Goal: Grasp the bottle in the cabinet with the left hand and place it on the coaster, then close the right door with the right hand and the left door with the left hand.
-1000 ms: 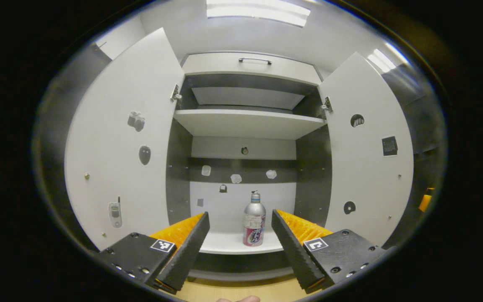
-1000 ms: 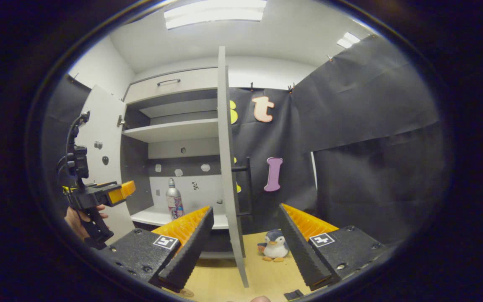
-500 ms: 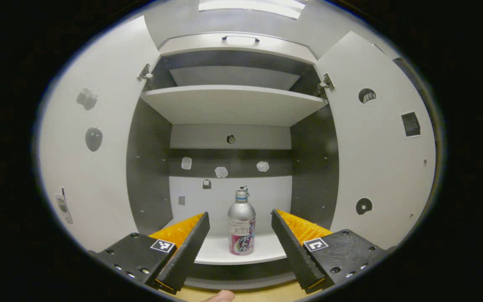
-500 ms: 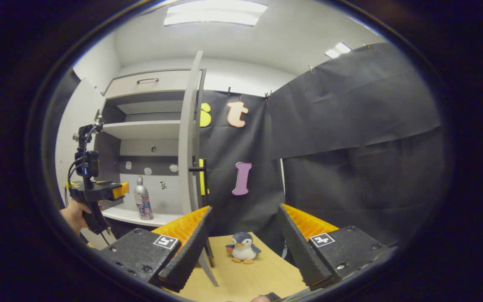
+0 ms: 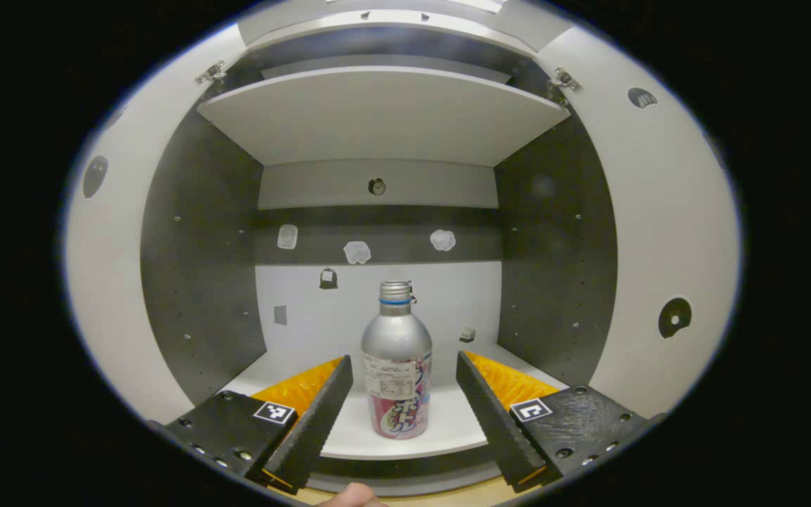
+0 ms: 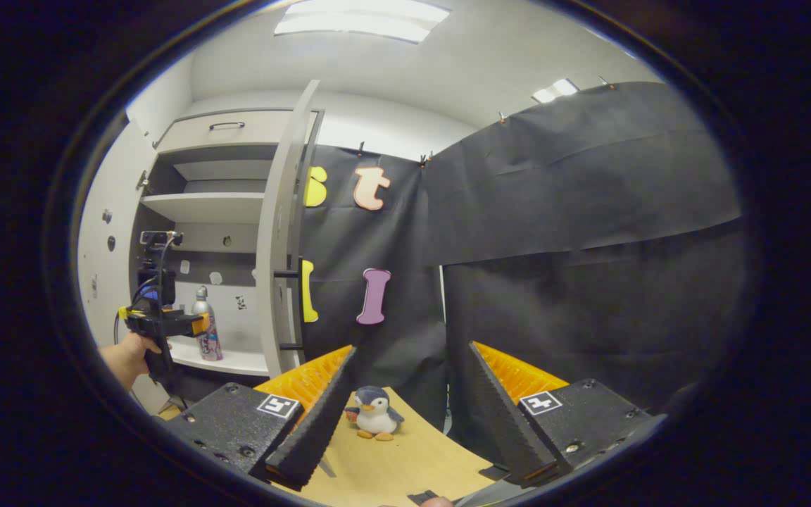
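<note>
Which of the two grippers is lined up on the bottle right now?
The left gripper: the bottle stands on the cabinet shelf between its open fingers. The right gripper points away from the cabinet, toward the toy penguin.

Bottle [image 6: 205, 329] base hidden behind left hand-held gripper [image 6: 166, 324]; stickers [image 5: 357, 251] too small.

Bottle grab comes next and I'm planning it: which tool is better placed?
Left. The left tool is open, with the bottle centred ahead of its fingers. The right tool faces the penguin.
</note>
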Motion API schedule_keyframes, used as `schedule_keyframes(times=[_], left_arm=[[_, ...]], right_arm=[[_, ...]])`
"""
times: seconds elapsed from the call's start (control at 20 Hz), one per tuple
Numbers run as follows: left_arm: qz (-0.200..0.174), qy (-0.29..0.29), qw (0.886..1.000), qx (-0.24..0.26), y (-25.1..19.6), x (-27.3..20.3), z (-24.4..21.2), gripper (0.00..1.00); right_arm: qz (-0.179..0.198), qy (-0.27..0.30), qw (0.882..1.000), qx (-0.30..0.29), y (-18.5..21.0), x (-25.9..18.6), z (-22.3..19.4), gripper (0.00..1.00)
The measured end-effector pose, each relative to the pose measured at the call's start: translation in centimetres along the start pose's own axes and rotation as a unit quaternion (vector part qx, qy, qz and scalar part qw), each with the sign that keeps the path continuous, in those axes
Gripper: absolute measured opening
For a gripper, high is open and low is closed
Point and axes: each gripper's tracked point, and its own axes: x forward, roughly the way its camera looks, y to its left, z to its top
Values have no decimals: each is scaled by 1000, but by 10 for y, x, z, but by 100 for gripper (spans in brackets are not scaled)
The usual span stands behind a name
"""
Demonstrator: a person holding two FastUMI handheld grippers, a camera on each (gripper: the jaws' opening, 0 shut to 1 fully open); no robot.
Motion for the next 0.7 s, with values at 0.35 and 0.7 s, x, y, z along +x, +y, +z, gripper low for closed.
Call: schedule_keyframes(times=[0.35,0.7], left_arm=[[14,29,999,-2,8,43,-15,96],[13,29,999,6,10,56,-21,90]], right_arm=[[-33,-1,999,-14,-17,1,-6,99],[-43,-1,999,-9,-21,1,-9,96]])
